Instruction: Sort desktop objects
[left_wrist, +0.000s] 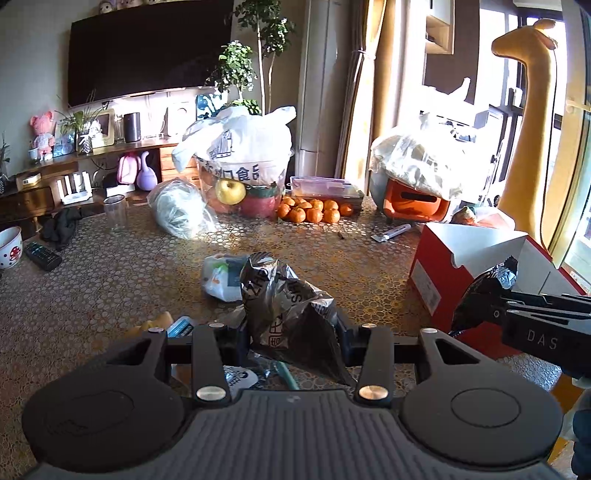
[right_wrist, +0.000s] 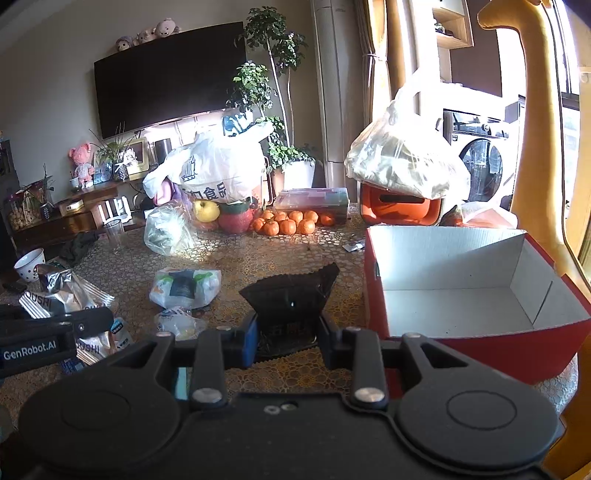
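Gripping a crumpled silvery snack wrapper (left_wrist: 284, 295) between the jaws of our left gripper (left_wrist: 291, 332), we hold it just above the patterned table (left_wrist: 110, 280), near its front edge. The wrapper sticks up and forward out of the jaws, with printed lettering on its creased foil. Just beyond it a small white snack packet (left_wrist: 221, 277) with green and orange print lies flat on the table. More small packets lie under the gripper, one of them blue (left_wrist: 181, 326).

Our right gripper (right_wrist: 288, 328) pinches a dark, black wrapper (right_wrist: 291, 291) with a serrated top edge; its jaws are closed against the wrapper's lower part, and it fans upward above them. From the left wrist view the same black wrapper (left_wrist: 484, 295) shows at the tip of the right gripper's fingers (left_wrist: 535, 306), close in front of the red cardboard box (left_wrist: 436, 280).

That box (right_wrist: 376, 295) stands open on the right side of the table, red outside and white inside, just beside the black wrapper. We cannot make out anything lying on its white floor.

Further back sit a white plastic bag holding fruit (right_wrist: 218, 177), a cluster of tangerines (right_wrist: 288, 223), a clear tumbler (right_wrist: 114, 230) and an orange container (right_wrist: 399, 206) under another plastic bag. A white bowl with dots (right_wrist: 29, 264) stands at the far left.
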